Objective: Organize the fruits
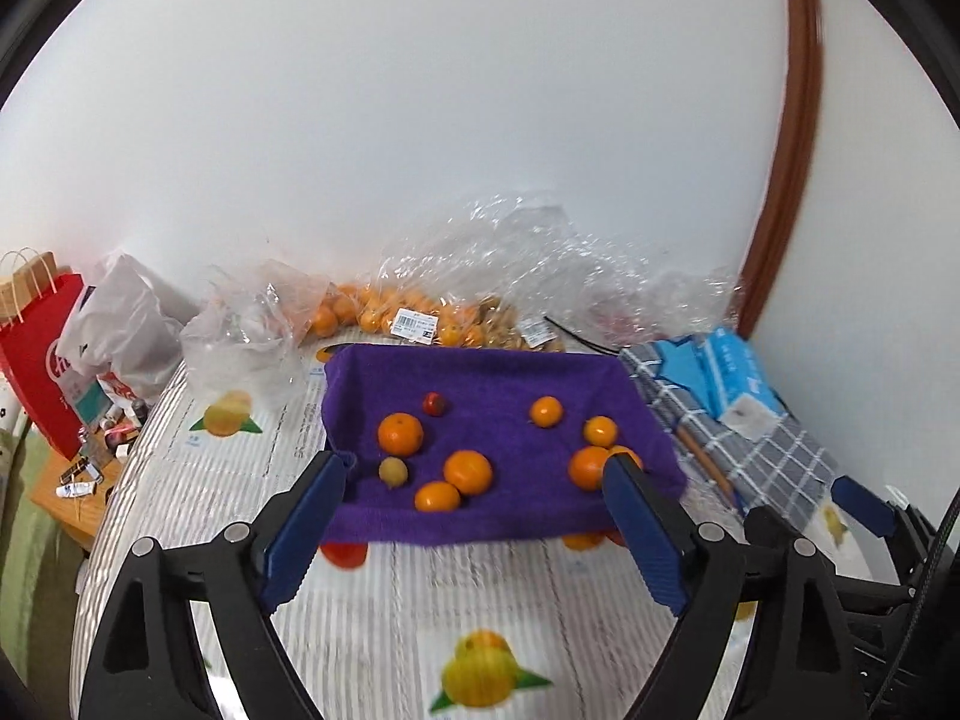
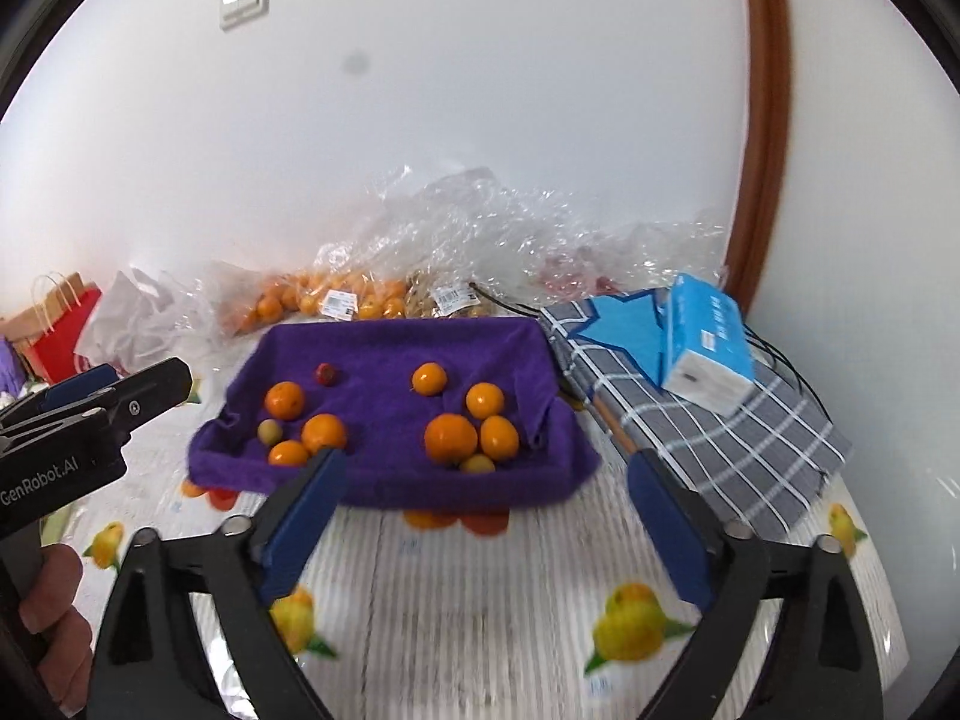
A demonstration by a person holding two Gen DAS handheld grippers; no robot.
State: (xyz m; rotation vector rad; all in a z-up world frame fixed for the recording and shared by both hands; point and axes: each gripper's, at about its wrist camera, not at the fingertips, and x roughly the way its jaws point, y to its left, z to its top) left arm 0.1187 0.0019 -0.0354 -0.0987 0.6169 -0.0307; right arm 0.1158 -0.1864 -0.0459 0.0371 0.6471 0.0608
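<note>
Two hand-held grippers hover over a table covered in a fruit-printed cloth [image 1: 384, 612], both with their blue-padded jaws spread wide and nothing between them. The left gripper [image 1: 474, 483] points straight at a tray draped in a purple towel [image 1: 480, 372], which sits just ahead of its fingertips; its right pad overlaps the near right corner of the towel in this view, though whether it touches the fabric cannot be told. The right gripper [image 2: 486, 480] faces the same tray from slightly further right, with the towel's front edge just ahead of and between its tips. On the towel lie two loose groups of oranges: one cluster [image 2: 306, 429] ahead and to the left, beside a small pale yellow-green fruit [image 2: 269, 432] and a small red fruit [image 2: 326, 373] farther back, and another cluster [image 2: 465, 429] ahead and nearer the centre, with a second pale fruit [image 2: 477, 464] at its near edge. Orange and red shapes under the towel's front edge are blurred and may be fruit or print. To the right of the tray lies a grey checked cloth [image 2: 750, 438] carrying a blue tissue box [image 2: 708, 348]. Beyond the tray, against the white wall, clear plastic bags [image 1: 420, 312] hold more oranges. A red paper bag [image 1: 36, 354] stands far left.
</note>
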